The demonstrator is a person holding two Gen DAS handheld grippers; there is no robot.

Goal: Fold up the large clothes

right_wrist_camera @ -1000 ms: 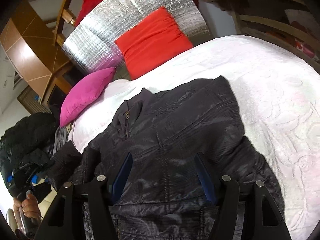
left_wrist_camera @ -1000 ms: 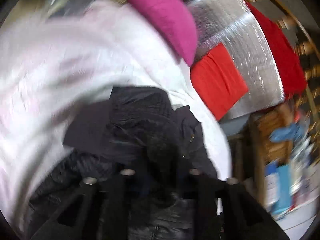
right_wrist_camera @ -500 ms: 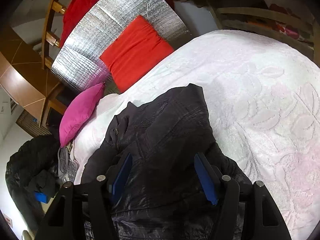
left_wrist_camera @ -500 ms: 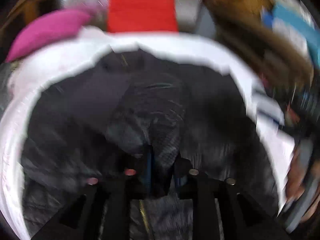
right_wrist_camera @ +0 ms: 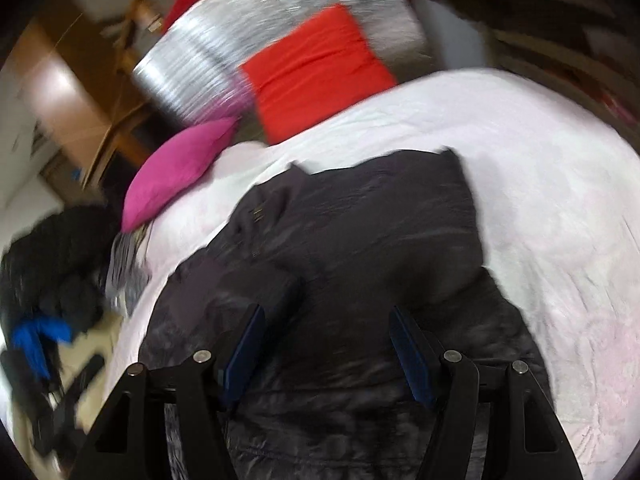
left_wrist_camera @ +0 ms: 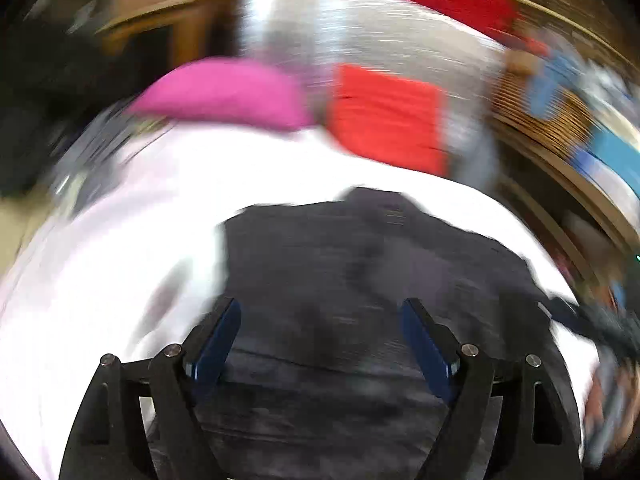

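Left tongs [left_wrist_camera: 320, 316]: yours are spread wide and hold nothing; the dark cloth lies below and between the blue pads [left_wrist_camera: 218, 340].
Right tongs [right_wrist_camera: 324, 320]: also spread wide and empty, hanging over the same cloth.
Jacket [right_wrist_camera: 360, 248]: the black jacket [left_wrist_camera: 360, 264] lies spread on the bed, collar and zip toward the cushions, one folded flap lying across its chest near your right tongs.
Bed [right_wrist_camera: 560, 220]: a white patterned cover [left_wrist_camera: 120, 240] shows around the jacket on both sides.
Beside the bed: in the right view a heap of dark clothes [right_wrist_camera: 52, 256] with something blue [right_wrist_camera: 36, 334] sits off the bed's left edge; blurred, so you cannot tell more.
Pink cushion [right_wrist_camera: 176, 168]: at the head of the bed, beyond the collar, also seen from the left [left_wrist_camera: 224, 94].
Red cushion [right_wrist_camera: 316, 72]: just beside the pink one, leaning on the silver panel [right_wrist_camera: 224, 52]; the left view shows it too [left_wrist_camera: 388, 116].
Far: wooden furniture [right_wrist_camera: 72, 92] behind the panel; the left view is heavily smeared.
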